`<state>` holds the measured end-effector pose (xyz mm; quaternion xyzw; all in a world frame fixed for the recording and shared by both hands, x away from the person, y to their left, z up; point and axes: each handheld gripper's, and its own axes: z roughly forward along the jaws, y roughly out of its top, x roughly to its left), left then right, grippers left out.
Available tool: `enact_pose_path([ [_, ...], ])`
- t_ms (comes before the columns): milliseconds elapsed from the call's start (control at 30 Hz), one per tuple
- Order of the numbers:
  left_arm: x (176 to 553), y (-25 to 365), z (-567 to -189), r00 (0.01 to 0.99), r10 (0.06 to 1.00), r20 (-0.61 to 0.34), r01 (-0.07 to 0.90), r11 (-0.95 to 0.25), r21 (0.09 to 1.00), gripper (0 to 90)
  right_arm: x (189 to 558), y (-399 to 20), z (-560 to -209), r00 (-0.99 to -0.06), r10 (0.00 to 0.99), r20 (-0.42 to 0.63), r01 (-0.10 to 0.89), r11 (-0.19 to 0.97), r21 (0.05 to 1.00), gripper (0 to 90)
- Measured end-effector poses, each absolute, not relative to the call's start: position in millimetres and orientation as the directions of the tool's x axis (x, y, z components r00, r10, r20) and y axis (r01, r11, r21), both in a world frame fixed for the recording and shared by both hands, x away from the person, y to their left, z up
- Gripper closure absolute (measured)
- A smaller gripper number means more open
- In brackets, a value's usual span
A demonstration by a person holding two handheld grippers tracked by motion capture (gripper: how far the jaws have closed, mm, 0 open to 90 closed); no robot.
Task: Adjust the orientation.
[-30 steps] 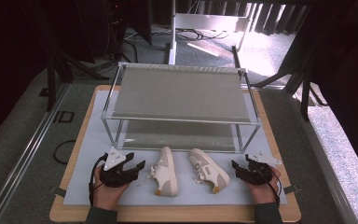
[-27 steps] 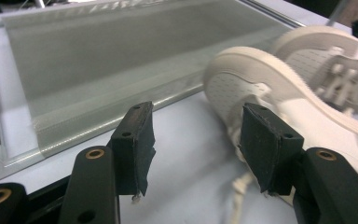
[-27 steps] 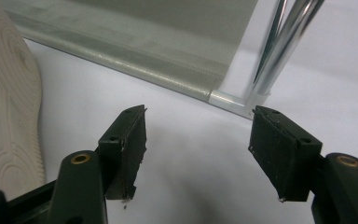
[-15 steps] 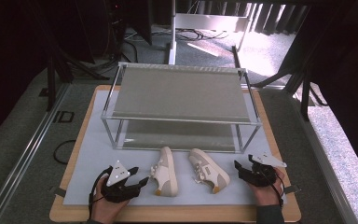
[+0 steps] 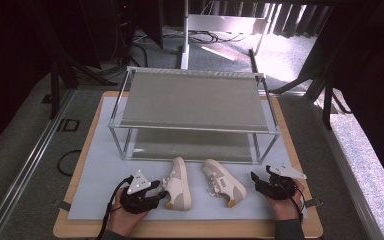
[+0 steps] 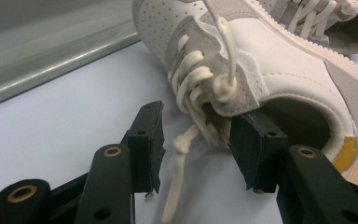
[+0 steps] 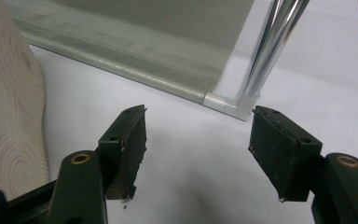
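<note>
Two white low sneakers lie on the pale mat in front of a rack. The left shoe stands upright; the right shoe lies tipped on its side. My left gripper is at the left shoe's lace side. In the left gripper view its jaws have just been closing, with the loose lace end and the shoe's eyelet flap between them; the pads do not press on either. My right gripper stands open beside the right shoe, with bare mat between its jaws and the ribbed sole at their left.
A two-shelf metal rack stands behind the shoes; its chrome leg and lower shelf edge are just ahead of the right gripper. The mat lies on a wooden board. Black stands and cables crowd the floor beyond.
My left gripper has moved right and down to the left shoe's laces. The right gripper has stayed in place.
</note>
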<state>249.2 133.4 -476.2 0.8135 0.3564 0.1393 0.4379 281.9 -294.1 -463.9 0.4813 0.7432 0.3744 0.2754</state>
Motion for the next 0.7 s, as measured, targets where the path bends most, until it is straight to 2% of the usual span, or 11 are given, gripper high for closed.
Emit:
enact_pose_path([
  [200, 254, 124, -473, 0.725, 0.683, -0.084, 0.448, -0.375, 0.811, 56.2, 282, -295, -463, -0.384, 0.922, -0.049, 0.507, 0.255, 0.823, 35.9],
  [433, 258, 115, -463, 0.722, 0.689, -0.064, 0.437, -0.382, 0.815, 70.3, 282, -295, -464, -0.384, 0.922, -0.049, 0.509, 0.255, 0.822, 35.9],
  [700, 263, 112, -454, 0.693, 0.709, -0.13, 0.463, -0.299, 0.835, 81.1, 281, -295, -464, -0.39, 0.919, -0.05, 0.508, 0.26, 0.821, 36.3],
])
